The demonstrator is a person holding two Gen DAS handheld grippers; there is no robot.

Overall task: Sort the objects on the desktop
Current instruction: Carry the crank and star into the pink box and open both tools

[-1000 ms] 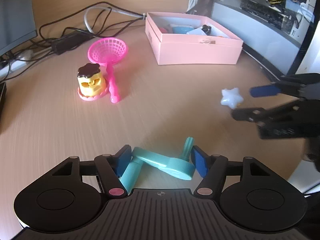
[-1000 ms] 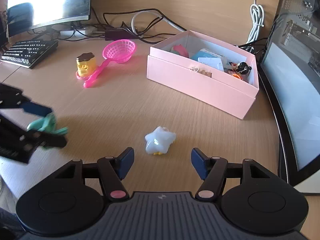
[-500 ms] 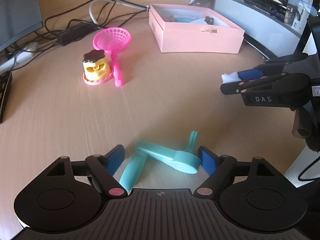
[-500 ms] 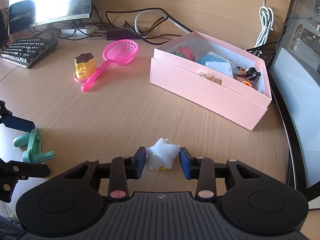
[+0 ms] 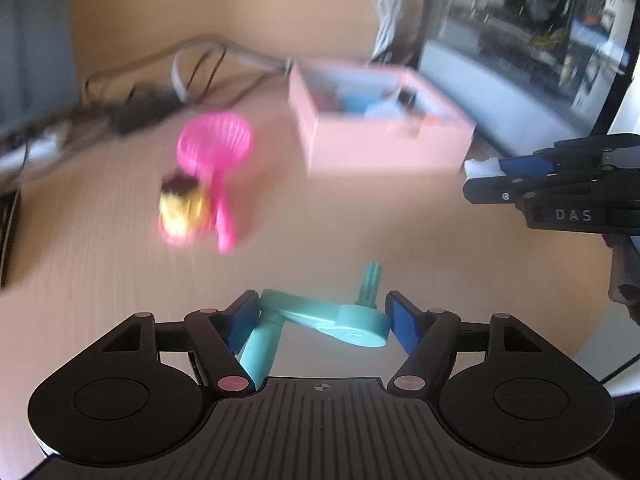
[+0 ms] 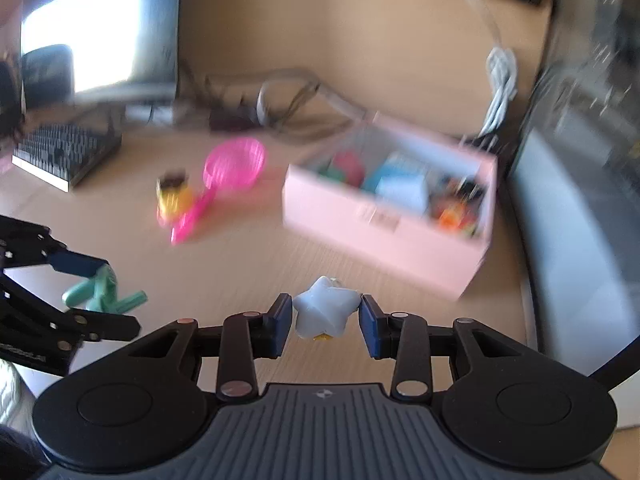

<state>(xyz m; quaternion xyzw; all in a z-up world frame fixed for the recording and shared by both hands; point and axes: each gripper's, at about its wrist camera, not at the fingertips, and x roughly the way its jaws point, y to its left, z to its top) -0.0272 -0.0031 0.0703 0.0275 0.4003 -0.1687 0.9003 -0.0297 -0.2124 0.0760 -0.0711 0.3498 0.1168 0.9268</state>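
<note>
Gripping a smooth, puffy white star [image 6: 326, 308].

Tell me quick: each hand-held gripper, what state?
Left hand-held gripper: closing around the teal crank.
Right hand-held gripper: shut on the star.

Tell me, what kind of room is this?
Probably a home office or computer desk: a wooden desk with a keyboard, a bright monitor and tangled cables.

Pale wooden table [image 6: 248, 264] under warm daylight, tan wall [image 6: 360, 32] behind, bright monitor [image 6: 80, 36] at left, tangled cables [image 6: 288, 100], dark keyboard [image 6: 64, 152], all blurred.
</note>
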